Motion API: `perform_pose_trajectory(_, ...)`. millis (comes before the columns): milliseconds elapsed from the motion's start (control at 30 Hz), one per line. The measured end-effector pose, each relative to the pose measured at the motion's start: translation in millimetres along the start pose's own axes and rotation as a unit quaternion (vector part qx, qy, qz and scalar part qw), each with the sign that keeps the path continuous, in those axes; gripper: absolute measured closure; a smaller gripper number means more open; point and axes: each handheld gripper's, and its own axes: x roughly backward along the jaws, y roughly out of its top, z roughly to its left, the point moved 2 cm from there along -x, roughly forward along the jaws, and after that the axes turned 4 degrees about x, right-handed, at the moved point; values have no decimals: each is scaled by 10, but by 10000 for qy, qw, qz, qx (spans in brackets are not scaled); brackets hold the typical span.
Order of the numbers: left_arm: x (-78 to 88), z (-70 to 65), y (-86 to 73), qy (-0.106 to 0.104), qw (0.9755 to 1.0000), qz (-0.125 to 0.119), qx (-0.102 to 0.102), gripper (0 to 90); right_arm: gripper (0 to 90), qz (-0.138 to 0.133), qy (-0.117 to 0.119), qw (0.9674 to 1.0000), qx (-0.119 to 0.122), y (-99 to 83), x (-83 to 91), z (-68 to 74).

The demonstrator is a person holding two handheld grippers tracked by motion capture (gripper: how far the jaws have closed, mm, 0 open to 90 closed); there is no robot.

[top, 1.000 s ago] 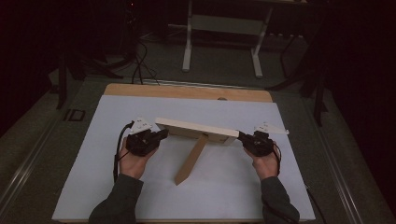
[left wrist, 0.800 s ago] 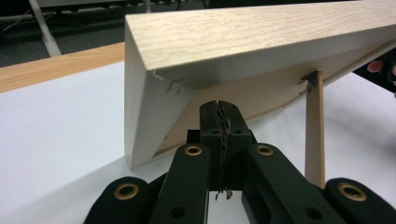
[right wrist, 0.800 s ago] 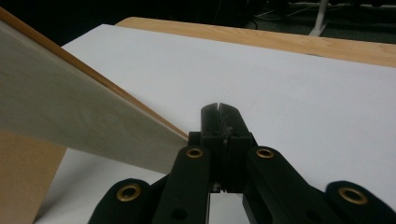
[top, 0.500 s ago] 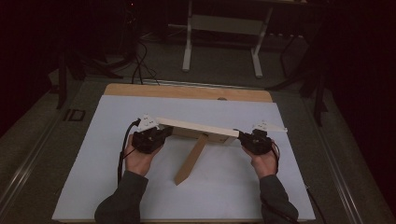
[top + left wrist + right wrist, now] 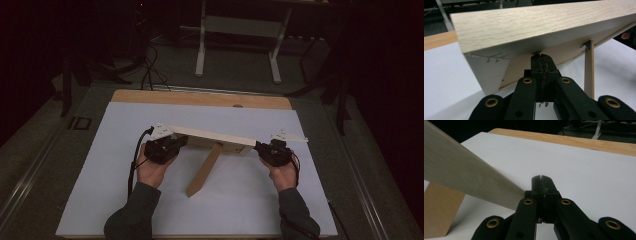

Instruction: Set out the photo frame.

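Light oak-grain board [image 5: 212, 135], long and narrow, at frame centre in the high view, running left to right above a white sheet [image 5: 115, 200] that covers most of the wooden table [image 5: 200, 98]. Tilted: left end higher in frame, right end lower. Brown strut [image 5: 204, 170] fixed under the board's middle, slanting down-left to a point resting on the sheet.

Left gripper [image 5: 172, 142] at the board's left end, just left of centre frame, held in a hand [image 5: 152, 167] entering from the bottom edge. In the left gripper view: jaws pressed fully together, closed tips [image 5: 540, 57] up against the pale underside of the board [image 5: 544, 22], nothing pinched between them. Strut [image 5: 589, 70] upright at right of that frame, glue smear at its top joint.

Right gripper [image 5: 260, 148] at the board's right end, right of centre, in the other hand [image 5: 282, 172]. In the right gripper view: jaws also closed tight, tips [image 5: 541, 178] empty, board [image 5: 461, 175] crossing from upper left and ending just beside the left jaw's base. Whether touching or only adjacent, cannot tell. Strut [image 5: 441, 210] at lower left there.

Dark floor and a white metal stand [image 5: 240, 30] at top of the high view, behind the table.
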Motion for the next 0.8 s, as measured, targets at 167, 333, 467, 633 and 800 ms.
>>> perform_pose_trajectory(167, -50, -48, 10, -54, 10000, 33, -50, 899, 898, 10, 13, 10000, 19, -8, 12, 6)
perform_pose_trajectory(333, -76, -87, 19, -87, 9999, 55, -107, 899, 898, 24, 19, 10000, 45, -13, 20, 10)
perform_pose_trajectory(467, -95, -125, 28, -116, 9998, 46, -134, 899, 897, 15, 21, 10000, 61, 11, 23, 9)
perform_pose_trajectory(633, -107, -145, 33, -144, 9998, 59, -150, 898, 898, 4, 32, 10000, 60, 45, 23, 9)
perform_pose_trajectory(800, -133, -191, 48, -201, 9996, 54, -207, 898, 898, -24, 102, 9999, -22, 34, 31, -1)
